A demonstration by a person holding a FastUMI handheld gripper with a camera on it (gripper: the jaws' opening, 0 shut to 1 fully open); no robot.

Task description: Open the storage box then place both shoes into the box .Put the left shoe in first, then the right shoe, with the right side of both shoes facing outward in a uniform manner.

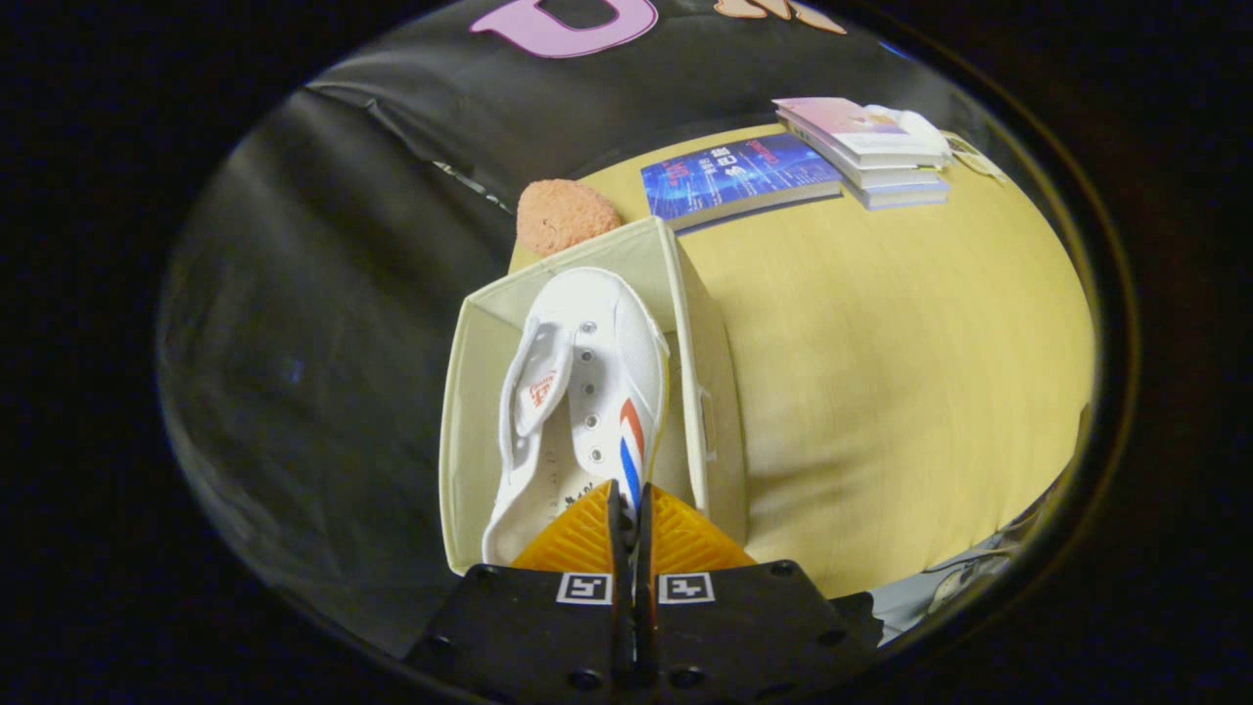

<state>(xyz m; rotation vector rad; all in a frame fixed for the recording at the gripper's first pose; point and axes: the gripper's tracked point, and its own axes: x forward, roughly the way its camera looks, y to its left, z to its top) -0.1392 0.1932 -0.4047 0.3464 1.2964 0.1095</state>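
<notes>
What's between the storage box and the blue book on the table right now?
In the gripper view, bare yellow tabletop separates the storage box from the blue book. The gripper pinches the white shoe's side, held in the box.

The gripper (pixel 630 509) consists of two wedge-shaped fingers (pixel 582 540) with a fine ribbed surface texture. Each finger mounts to a black, flat-faced carrier block (pixel 529 627). Each block bears one square black-and-white fiducial marker (pixel 584 588) near its inner edge. Round black screw heads (pixel 585 679) sit at the block corners and along the lower edge.
</notes>
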